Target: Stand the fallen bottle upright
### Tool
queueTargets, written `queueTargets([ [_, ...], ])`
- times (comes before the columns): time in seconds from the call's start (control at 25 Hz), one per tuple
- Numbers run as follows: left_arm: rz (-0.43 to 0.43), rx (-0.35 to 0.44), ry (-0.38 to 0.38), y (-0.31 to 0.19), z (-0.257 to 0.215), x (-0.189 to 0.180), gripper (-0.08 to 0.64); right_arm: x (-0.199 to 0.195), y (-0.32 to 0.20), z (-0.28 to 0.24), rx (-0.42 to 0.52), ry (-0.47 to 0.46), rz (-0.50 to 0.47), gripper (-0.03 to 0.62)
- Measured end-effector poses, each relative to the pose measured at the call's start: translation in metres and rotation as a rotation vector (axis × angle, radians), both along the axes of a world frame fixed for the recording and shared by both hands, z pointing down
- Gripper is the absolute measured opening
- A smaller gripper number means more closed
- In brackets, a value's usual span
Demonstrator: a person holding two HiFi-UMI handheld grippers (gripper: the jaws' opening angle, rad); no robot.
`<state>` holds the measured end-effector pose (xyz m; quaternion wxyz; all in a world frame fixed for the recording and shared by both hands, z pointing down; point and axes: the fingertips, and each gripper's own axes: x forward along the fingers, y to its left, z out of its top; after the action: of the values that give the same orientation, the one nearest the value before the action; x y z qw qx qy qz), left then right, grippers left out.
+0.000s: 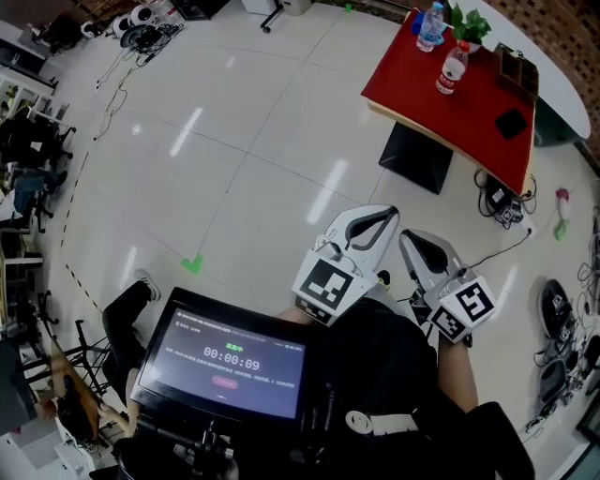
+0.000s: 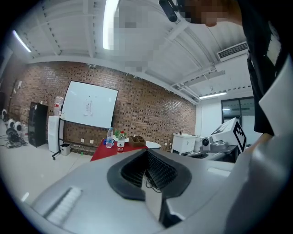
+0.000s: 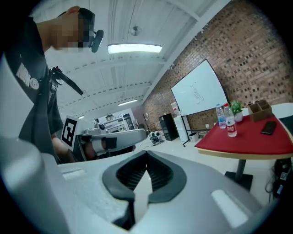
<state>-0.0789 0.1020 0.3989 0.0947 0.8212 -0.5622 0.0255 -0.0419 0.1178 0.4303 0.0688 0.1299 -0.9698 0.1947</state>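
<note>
Two bottles stand upright on the red table (image 1: 469, 94) far ahead: a red-label bottle (image 1: 452, 67) and a blue-label bottle (image 1: 430, 26). They show small in the left gripper view, red-label bottle (image 2: 120, 143) and blue-label bottle (image 2: 110, 137), and in the right gripper view, red-label bottle (image 3: 230, 122) and blue-label bottle (image 3: 220, 116). I see no bottle lying down. My left gripper (image 1: 386, 215) and right gripper (image 1: 409, 239) are held side by side close to my body, well short of the table. Both are shut with nothing between the jaws, left gripper (image 2: 146, 151) and right gripper (image 3: 146, 153).
On the table are also a potted plant (image 1: 469, 22), a wooden box (image 1: 518, 67) and a black phone (image 1: 511, 122). A black pedestal (image 1: 417, 155) holds the table up. Cables and a power strip (image 1: 502, 202) lie on the floor to its right. A screen (image 1: 225, 361) sits just below me.
</note>
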Motion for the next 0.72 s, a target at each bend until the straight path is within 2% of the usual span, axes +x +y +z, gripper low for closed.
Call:
queueTargets([
  [0.12,-0.011,0.012,0.029,-0.004,-0.004,0.015,0.002,0.013,-0.002,0.002,-0.014,0.013,-0.016,0.003],
  [0.32,-0.021,0.024,0.006,-0.013,-0.004,0.028,0.001,0.028,-0.022,0.000,0.003,0.028,-0.005,0.003],
  [0.52,-0.026,0.042,-0.012,-0.024,-0.010,0.032,0.002,0.032,-0.041,-0.015,0.057,0.013,0.019,0.003],
  [0.72,-0.021,0.046,0.007,-0.033,-0.018,0.036,0.002,0.033,-0.049,-0.025,0.092,0.002,0.028,0.003],
])
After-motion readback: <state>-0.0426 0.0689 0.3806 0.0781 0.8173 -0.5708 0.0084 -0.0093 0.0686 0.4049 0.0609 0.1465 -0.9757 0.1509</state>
